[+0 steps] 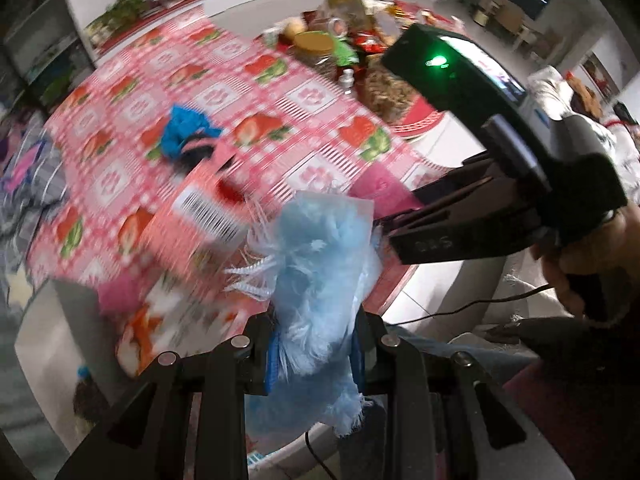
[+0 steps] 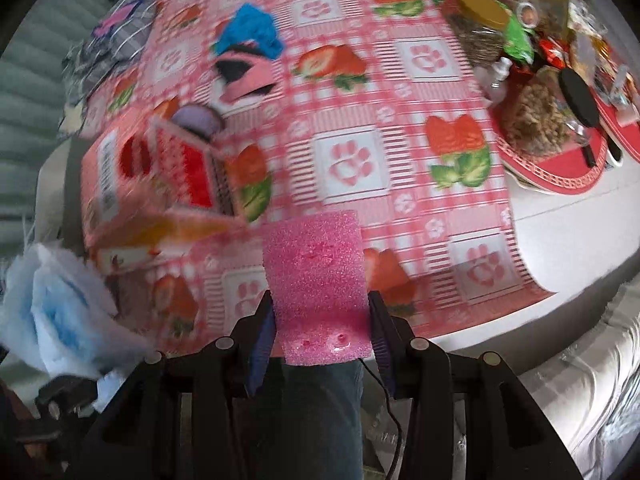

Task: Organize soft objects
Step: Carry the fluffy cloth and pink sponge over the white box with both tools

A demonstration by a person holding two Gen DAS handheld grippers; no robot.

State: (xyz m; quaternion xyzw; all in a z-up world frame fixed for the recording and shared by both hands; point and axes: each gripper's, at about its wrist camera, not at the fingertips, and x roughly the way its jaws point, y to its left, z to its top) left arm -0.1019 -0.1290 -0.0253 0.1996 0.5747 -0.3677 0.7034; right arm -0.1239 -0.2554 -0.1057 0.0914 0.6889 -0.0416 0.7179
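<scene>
My left gripper (image 1: 314, 354) is shut on a fluffy light-blue cloth (image 1: 320, 272), held above the near table edge. The cloth also shows at the lower left of the right wrist view (image 2: 60, 308). My right gripper (image 2: 320, 332) is shut on a pink foam sponge (image 2: 316, 276) above the tablecloth's near edge. In the left wrist view the right gripper (image 1: 384, 228) comes in from the right beside the cloth. A pink carton box (image 2: 160, 184) stands open on the table, something purple (image 2: 198, 120) inside. A blue cloth (image 2: 250, 30) and a pink-black item (image 2: 244, 74) lie beyond it.
The table carries a red-and-white strawberry tablecloth (image 2: 360, 120). Jars, packets and a red placemat (image 2: 560, 172) crowd the far right end. A striped fabric pile (image 2: 112, 40) lies off the table's left side. White bedding (image 2: 580, 380) is at lower right.
</scene>
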